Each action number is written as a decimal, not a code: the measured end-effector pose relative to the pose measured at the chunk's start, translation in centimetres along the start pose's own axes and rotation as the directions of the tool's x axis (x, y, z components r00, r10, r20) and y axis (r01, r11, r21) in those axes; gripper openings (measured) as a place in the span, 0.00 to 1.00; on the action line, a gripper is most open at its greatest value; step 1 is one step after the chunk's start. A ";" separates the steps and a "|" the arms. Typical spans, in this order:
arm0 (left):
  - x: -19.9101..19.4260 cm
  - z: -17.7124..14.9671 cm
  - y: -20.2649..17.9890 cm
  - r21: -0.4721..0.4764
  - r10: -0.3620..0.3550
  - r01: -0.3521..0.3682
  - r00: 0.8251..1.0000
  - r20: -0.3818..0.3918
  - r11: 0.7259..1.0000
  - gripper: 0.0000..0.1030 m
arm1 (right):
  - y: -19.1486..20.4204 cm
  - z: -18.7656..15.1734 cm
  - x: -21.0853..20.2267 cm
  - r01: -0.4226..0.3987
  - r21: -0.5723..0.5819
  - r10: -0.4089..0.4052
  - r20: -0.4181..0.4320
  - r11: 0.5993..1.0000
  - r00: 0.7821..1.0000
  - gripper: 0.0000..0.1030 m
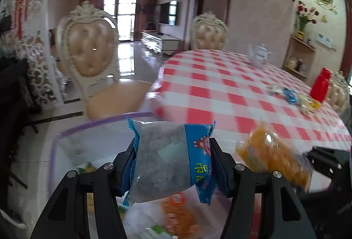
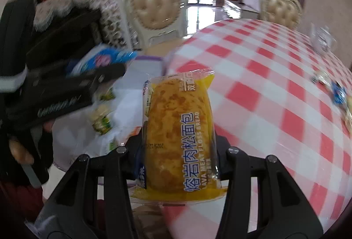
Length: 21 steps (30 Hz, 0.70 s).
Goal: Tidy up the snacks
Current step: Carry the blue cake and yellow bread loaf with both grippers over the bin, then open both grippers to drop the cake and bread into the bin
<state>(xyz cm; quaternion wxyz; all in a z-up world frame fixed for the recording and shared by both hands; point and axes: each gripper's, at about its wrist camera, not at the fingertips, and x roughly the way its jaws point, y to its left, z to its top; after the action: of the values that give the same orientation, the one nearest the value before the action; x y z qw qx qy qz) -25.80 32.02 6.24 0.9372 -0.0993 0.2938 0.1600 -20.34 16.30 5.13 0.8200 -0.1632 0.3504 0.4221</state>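
Note:
My left gripper is shut on a blue and clear snack packet, held above a clear bin with a purple rim that has several snack packets inside. My right gripper is shut on a yellow meat floss bread packet, its pads pressing both sides. The same yellow bread packet shows blurred at the lower right of the left wrist view. In the right wrist view the left gripper with the blue packet is at the left, over the bin.
A round table with a red and white checked cloth carries more loose snack packets, a red container and a white teapot at its far side. Cream padded chairs stand around it.

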 end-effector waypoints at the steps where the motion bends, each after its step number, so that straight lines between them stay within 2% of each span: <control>1: -0.1 0.0 0.6 -0.006 0.016 -0.016 1.000 0.004 1.000 0.59 | 0.8 0.1 0.5 -0.008 -0.019 0.008 -0.007 1.000 1.000 0.50; 8: -0.1 0.0 4.5 -0.039 0.122 -0.122 0.992 0.008 0.992 0.59 | 5.4 1.0 2.8 -0.055 -0.130 0.050 -0.039 0.990 0.998 0.50; 14: 0.1 -0.4 6.9 -0.065 0.171 -0.172 0.985 -0.022 0.983 0.60 | 7.9 1.2 4.5 -0.110 -0.165 0.100 -0.068 0.980 0.993 0.50; 16: 0.4 -0.4 7.4 -0.070 0.197 -0.199 0.980 -0.036 0.977 0.63 | 8.4 1.1 5.1 -0.131 -0.173 0.119 -0.079 0.976 0.990 0.51; 19: 0.6 -0.5 7.7 -0.068 0.256 -0.258 0.966 -0.047 0.964 0.76 | 8.5 0.8 5.7 -0.177 -0.159 0.165 -0.087 0.971 0.983 0.59; 21: 0.2 -0.4 7.7 -0.065 0.314 -0.316 0.949 -0.027 0.947 0.84 | 7.9 0.7 5.3 -0.173 -0.143 0.164 -0.072 0.974 0.984 0.71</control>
<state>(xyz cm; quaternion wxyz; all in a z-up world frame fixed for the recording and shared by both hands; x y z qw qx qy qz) -28.59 39.13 5.08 0.8932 -0.0843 0.3081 0.3166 -24.30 24.46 2.12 0.7559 -0.2061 0.3549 0.5101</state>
